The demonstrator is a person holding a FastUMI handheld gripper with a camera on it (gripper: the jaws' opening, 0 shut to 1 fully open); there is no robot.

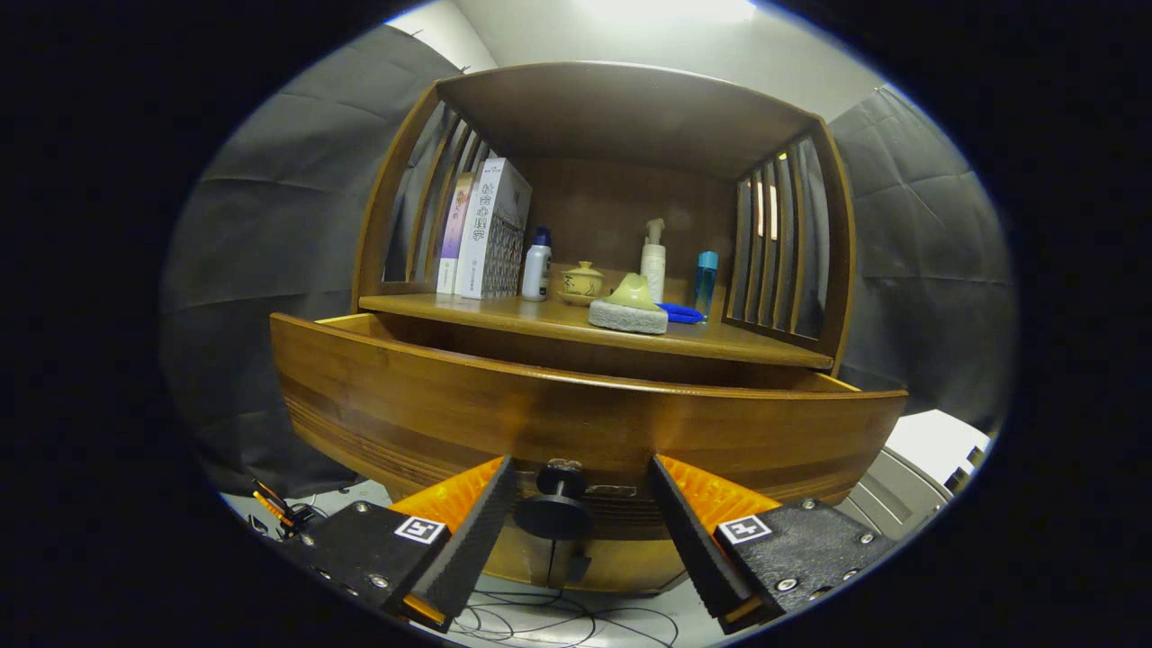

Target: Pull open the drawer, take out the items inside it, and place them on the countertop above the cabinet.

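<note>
A wooden cabinet's drawer point(576, 423) stands pulled out toward me, its curved front filling the space just ahead of the fingers. Its dark round knob point(556, 504) sits between the fingers of my gripper point(580, 477), which is open, with a gap on each side of the knob. The drawer's inside is hidden behind its front. Above it lies the countertop point(504, 317), a wooden shelf under a curved roof.
On the countertop stand two books point(486, 229), a white bottle point(536, 265), a small lidded pot point(582, 283), a pump bottle point(653, 261), a blue tube point(706, 281), a grey sponge with a pale object on top point(628, 310) and a blue item point(680, 312). Cables lie on the floor below.
</note>
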